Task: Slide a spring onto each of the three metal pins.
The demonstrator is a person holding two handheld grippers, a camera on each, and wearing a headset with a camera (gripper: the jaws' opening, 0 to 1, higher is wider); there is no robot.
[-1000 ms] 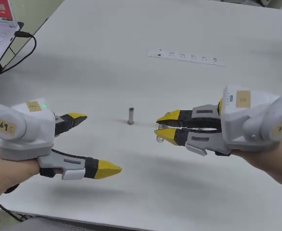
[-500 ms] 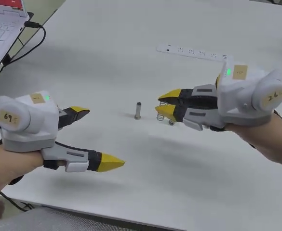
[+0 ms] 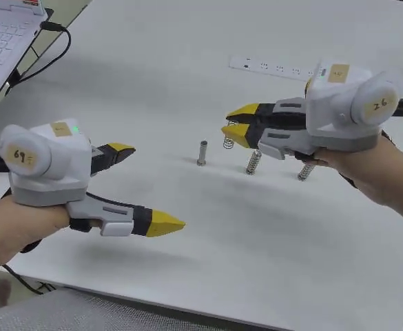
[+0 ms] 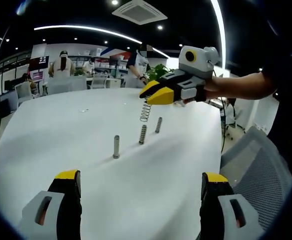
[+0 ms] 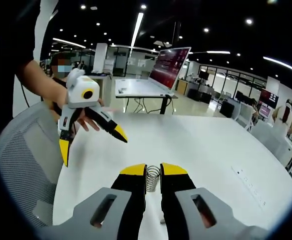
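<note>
Two sprung pins (image 3: 254, 162) stand on the counter (image 3: 187, 69). We see the right hand-held gripper (image 3: 229, 123) pinching a spring (image 3: 228, 143) near the bare pin (image 3: 202, 152); left hand-held gripper (image 3: 158, 186) spread wide.

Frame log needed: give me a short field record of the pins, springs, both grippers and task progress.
bare pin: upright on the table, no spring
middle pin: spring on
right pin: spring on
left gripper: jaws open, holding nothing
right gripper: jaws shut on the loose spring, near the bare pin, not over it
progress: two of three pins done
</note>
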